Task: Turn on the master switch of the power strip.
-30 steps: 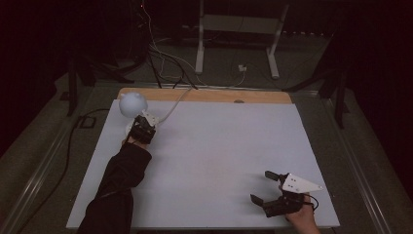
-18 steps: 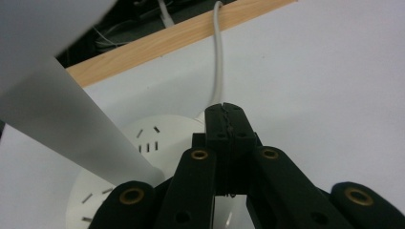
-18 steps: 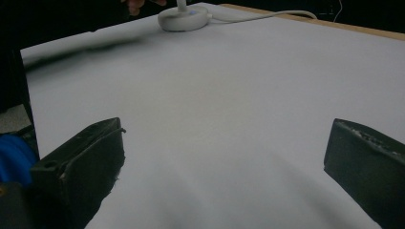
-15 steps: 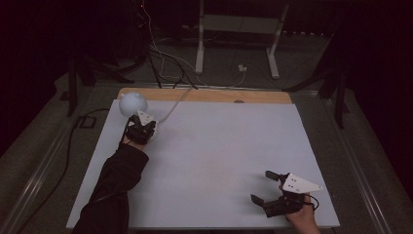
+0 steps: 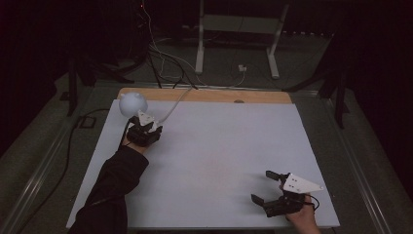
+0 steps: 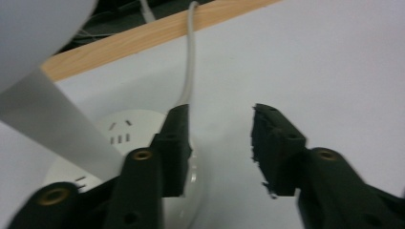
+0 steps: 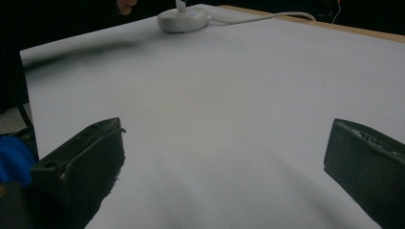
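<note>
A white-topped counter (image 5: 209, 161) with a pale wooden strip (image 5: 204, 95) along its far edge, seen from above in a dark room.

A small white lamp stands at the counter's far left corner. Its rounded shade (image 5: 132, 104) sits above a round white base (image 6: 119, 138), and a white cord (image 5: 176, 99) runs from the base over the far wooden edge to the floor beyond. In the left gripper view the base shows several small slots on its top, and a flat white stem (image 6: 52, 124) rises from it toward the shade.

The left gripper (image 5: 144, 130) is at that far left corner, just beside the lamp, held by a hand on a dark-sleeved forearm (image 5: 114, 183) that comes in from the near edge. Its jaws stand apart, with nothing between them. In its own view the left jaw overlaps the rim of the lamp base where the cord leaves it; whether it touches cannot be told.

The right gripper (image 5: 265, 187) is near the counter's near right corner, well apart from the lamp, held by a hand (image 5: 302, 217) at the near edge. Its jaws are wide apart over bare counter. In the right gripper view the lamp base (image 7: 184, 20) shows far off across the white surface.

Metal stand legs (image 5: 236, 44) and dark cables lie on the floor beyond the far edge.
</note>
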Tool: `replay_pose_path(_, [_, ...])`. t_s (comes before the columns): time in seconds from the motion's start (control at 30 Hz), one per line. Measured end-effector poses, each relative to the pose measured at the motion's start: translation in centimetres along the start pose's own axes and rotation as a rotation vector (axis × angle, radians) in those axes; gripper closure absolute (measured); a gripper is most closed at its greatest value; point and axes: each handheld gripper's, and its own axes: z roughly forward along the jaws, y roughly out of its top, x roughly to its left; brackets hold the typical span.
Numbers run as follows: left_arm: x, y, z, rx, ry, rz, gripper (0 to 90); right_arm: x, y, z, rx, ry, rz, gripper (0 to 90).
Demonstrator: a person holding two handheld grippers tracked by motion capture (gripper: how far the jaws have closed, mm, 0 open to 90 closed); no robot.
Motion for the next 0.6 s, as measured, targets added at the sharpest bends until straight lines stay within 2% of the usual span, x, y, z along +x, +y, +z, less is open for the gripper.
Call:
replay_pose_path(0.03, [-0.1, 0.1, -0.1, 0.002, -0.003, 0.008, 53.4, 0.0, 0.0, 0.0, 0.0, 0.0, 0.001, 0.0])
replay_pose_path(0.07, [-0.3, 0.1, -0.3, 0.007, -0.008, 0.011, 53.4, 0.0, 0.0, 0.0, 0.0, 0.0, 0.001, 0.0])
replay_pose_path(0.23, [-0.9, 0.4, -0.9, 0.026, -0.042, 0.007, 31.1, 0.0, 0.0, 0.0, -0.003, -0.001, -0.003, 0.0])
replay_pose_path(0.27, [-1.0, 0.5, -0.9, 0.035, -0.059, 0.003, 25.5, 0.0, 0.1, 0.0, -0.003, -0.002, -0.002, 0.0])
replay_pose_path(0.3, [-1.1, 0.5, -1.0, 0.045, -0.085, 0.009, 11.9, 0.0, 0.1, 0.0, -0.004, -0.002, -0.002, 0.0])
replay_pose_path(0.37, [-1.2, 0.5, -1.3, 0.062, -0.138, 0.004, 3.2, 0.0, 0.1, 0.0, -0.005, -0.003, -0.002, 0.0])
replay_pose_path(0.5, [-1.6, 0.6, -2.0, 0.064, -0.193, 0.006, 0.2, 0.0, 0.1, 0.0, -0.005, -0.003, -0.001, 0.0])
replay_pose_path(0.53, [-1.7, 0.6, -2.2, 0.062, -0.217, 0.006, 0.1, 0.0, 0.1, 0.0, -0.005, -0.004, -0.002, 0.0])
replay_pose_path(0.6, [-1.9, 0.6, -2.6, 0.058, -0.237, 0.019, 0.2, 0.0, 0.1, 0.0, -0.005, -0.003, 0.0, 0.0])
